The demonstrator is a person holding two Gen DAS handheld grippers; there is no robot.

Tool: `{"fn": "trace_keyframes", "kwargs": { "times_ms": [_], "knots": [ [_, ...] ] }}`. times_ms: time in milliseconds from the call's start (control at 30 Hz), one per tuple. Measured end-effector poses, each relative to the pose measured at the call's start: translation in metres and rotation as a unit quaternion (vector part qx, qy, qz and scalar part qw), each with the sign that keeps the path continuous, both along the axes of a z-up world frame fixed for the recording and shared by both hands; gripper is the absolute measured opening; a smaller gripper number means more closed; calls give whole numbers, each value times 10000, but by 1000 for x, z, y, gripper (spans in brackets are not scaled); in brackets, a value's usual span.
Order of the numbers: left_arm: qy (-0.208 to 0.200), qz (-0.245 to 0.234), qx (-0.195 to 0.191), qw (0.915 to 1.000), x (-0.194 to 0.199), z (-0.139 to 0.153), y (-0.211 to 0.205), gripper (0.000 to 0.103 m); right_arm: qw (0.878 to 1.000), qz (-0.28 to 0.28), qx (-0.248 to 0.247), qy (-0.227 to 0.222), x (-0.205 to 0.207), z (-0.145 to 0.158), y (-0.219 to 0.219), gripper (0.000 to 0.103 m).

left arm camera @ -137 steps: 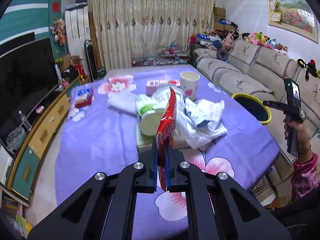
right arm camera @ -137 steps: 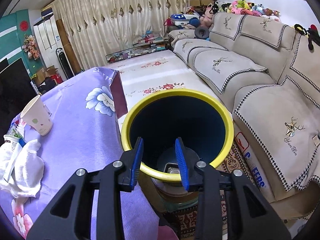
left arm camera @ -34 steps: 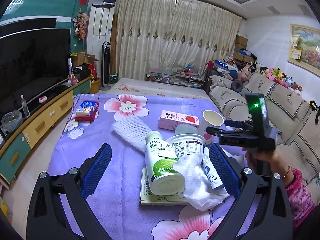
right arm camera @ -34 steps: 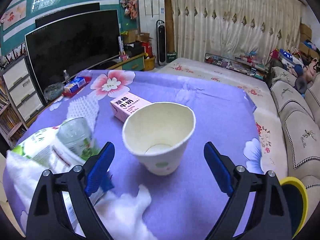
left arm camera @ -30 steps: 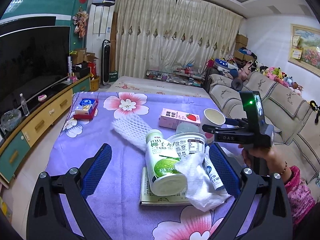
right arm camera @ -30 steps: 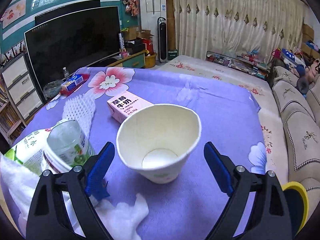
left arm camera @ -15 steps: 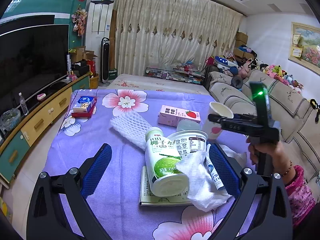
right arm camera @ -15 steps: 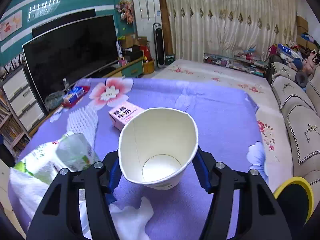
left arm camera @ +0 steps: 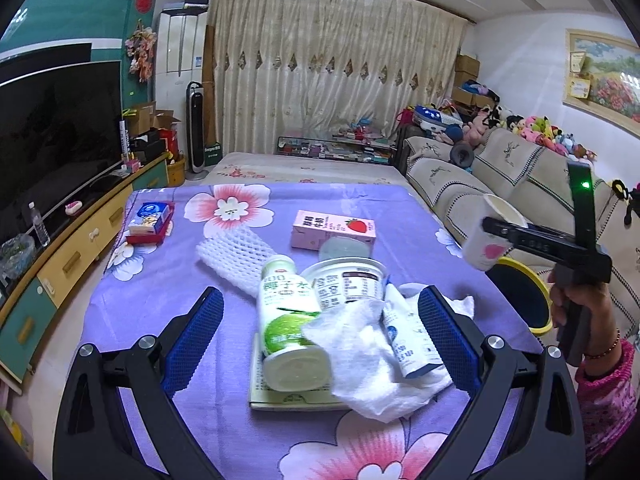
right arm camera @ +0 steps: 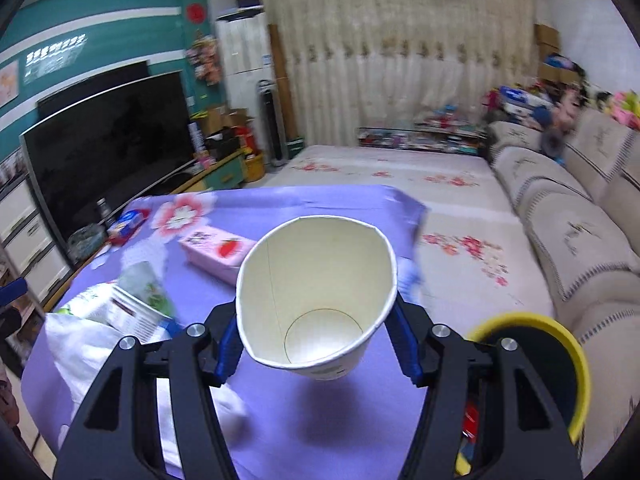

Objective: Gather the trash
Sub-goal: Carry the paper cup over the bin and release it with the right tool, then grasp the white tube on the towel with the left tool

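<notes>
My right gripper (right arm camera: 318,344) is shut on a white paper cup (right arm camera: 316,292), squeezed oval and lifted off the purple cloth. The left wrist view shows that cup (left arm camera: 490,236) held in the air at the table's right edge, above the yellow-rimmed bin (left arm camera: 520,296). My left gripper (left arm camera: 320,340) hangs open over a pile of trash: a green-and-white bottle (left arm camera: 290,320) lying on its side, a white tub (left arm camera: 346,280), a crumpled tissue (left arm camera: 372,356) and a small tube (left arm camera: 408,340). The bin (right arm camera: 560,364) sits low at the right in the right wrist view.
A pink strawberry milk carton (left arm camera: 334,230), a white foam net (left arm camera: 236,252) and a blue box on a red tray (left arm camera: 150,220) lie farther back on the purple flowered cloth (left arm camera: 160,280). A booklet (left arm camera: 280,396) lies under the bottle. A sofa (left arm camera: 500,176) runs along the right, a TV cabinet (left arm camera: 60,248) along the left.
The right gripper closed on the paper cup, lifted it off the table and carried it right, toward the bin. The left gripper stayed open and shifted slightly over the pile.
</notes>
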State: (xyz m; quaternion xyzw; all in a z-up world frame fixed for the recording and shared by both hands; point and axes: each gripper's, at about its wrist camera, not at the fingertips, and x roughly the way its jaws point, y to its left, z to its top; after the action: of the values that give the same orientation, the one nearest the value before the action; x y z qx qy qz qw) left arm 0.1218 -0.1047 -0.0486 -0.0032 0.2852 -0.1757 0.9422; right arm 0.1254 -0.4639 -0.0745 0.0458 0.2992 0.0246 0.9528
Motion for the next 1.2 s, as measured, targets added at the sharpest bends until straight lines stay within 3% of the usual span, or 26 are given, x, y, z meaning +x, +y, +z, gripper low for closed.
{"fn": "trace_keyframes", "kwargs": {
  "times_ms": [333, 600, 733, 800, 1200],
  "knots": [
    [35, -332, 166, 9993, -7, 1, -36, 96, 9910, -1260, 107, 431, -37, -41, -106, 60],
    [7, -473, 314, 9984, -11, 5, -53, 96, 9799, -1843, 150, 748, -40, -80, -152, 63],
    [13, -510, 352, 9981, -13, 7, -59, 96, 9749, -2057, 163, 839, -40, -91, -166, 66],
    [18, -521, 362, 9980, -13, 6, -59, 96, 9727, -2151, 180, 850, -41, -93, -171, 78],
    [32, -695, 502, 9963, -19, -1, -58, 96, 9725, -2249, -18, 601, -67, -72, -148, 78]
  ]
}}
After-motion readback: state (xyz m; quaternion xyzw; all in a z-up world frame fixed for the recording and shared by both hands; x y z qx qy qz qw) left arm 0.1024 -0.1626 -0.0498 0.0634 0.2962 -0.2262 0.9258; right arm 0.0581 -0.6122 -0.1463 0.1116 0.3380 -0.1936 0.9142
